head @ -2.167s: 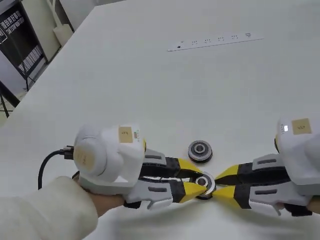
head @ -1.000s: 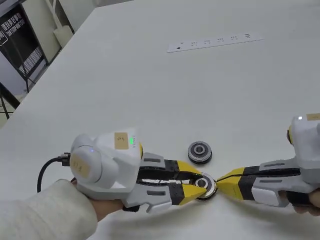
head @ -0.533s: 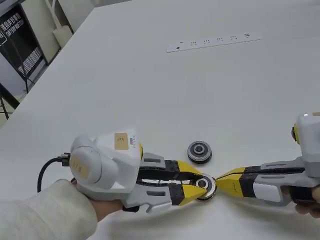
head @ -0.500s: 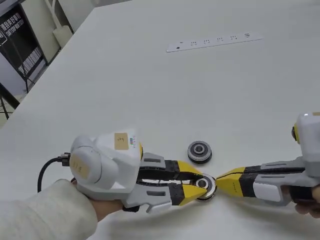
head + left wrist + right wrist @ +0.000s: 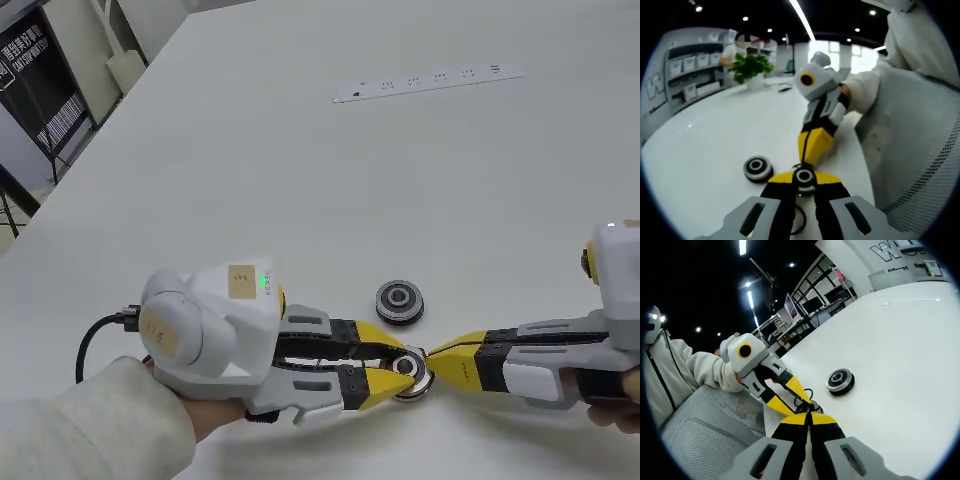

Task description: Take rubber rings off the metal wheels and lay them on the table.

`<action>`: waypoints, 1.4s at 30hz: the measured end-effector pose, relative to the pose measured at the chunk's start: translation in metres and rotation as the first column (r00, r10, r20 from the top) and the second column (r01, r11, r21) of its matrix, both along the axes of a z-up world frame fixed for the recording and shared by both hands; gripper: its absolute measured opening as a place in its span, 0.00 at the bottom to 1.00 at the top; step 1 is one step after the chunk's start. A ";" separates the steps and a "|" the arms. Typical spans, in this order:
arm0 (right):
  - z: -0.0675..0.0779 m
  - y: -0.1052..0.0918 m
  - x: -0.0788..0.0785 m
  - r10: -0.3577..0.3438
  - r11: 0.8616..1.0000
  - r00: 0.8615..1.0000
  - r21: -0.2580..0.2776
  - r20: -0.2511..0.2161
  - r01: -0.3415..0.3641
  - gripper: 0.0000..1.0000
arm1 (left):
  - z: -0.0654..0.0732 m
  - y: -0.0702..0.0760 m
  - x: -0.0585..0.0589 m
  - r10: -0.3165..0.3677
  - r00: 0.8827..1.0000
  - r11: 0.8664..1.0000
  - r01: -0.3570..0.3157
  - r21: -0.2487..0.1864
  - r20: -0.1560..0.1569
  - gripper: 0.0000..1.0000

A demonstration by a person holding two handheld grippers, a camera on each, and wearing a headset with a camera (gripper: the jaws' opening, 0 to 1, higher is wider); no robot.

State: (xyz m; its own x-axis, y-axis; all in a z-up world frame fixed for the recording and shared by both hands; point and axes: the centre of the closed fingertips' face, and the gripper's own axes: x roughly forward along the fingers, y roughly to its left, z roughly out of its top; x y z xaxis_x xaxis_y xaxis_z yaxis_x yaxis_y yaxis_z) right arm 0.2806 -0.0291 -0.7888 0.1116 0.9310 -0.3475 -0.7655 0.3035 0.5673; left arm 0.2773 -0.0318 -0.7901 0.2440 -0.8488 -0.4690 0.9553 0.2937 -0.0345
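- The left gripper (image 5: 394,367), held by a hand in a pale sleeve (image 5: 80,430), lies low over the white bench (image 5: 300,180). Its yellow-tipped jaws clamp a metal wheel (image 5: 406,367) from both sides.
- In the left gripper view, the wheel (image 5: 804,175) sits between the two jaw tips, hub facing the camera.
- The right gripper (image 5: 436,366) comes in from the opposite side. Its jaws are pressed together, with the tips touching the wheel's rim. What they pinch there is too small to tell.
- A second wheel (image 5: 399,299), with a black rubber ring around its rim, lies flat on the bench just beyond the held one and apart from both grippers.
- A white power strip (image 5: 430,82) lies far across the bench.
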 end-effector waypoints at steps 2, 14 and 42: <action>0.001 0.001 -0.001 0.004 1.000 1.000 0.001 0.002 -0.004 0.00 | 0.000 0.000 0.000 0.000 1.000 1.000 0.000 0.000 0.001 0.14; 0.002 0.004 -0.002 0.030 1.000 0.999 -0.004 0.035 -0.030 0.00 | 0.000 0.000 0.000 0.000 1.000 1.000 0.000 0.001 0.001 0.14; 0.005 0.005 -0.002 0.043 0.999 0.997 -0.016 0.059 -0.042 0.00 | -0.001 0.002 0.000 0.009 1.000 1.000 -0.008 0.024 -0.008 0.14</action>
State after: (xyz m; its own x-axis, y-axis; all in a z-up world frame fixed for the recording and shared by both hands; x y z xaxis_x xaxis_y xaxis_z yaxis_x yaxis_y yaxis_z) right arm 0.2781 -0.0238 -0.7839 0.0927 0.9301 -0.3554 -0.8103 0.2779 0.5160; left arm 0.2776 -0.0301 -0.7907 0.2471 -0.8351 -0.4915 0.9525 0.3026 -0.0353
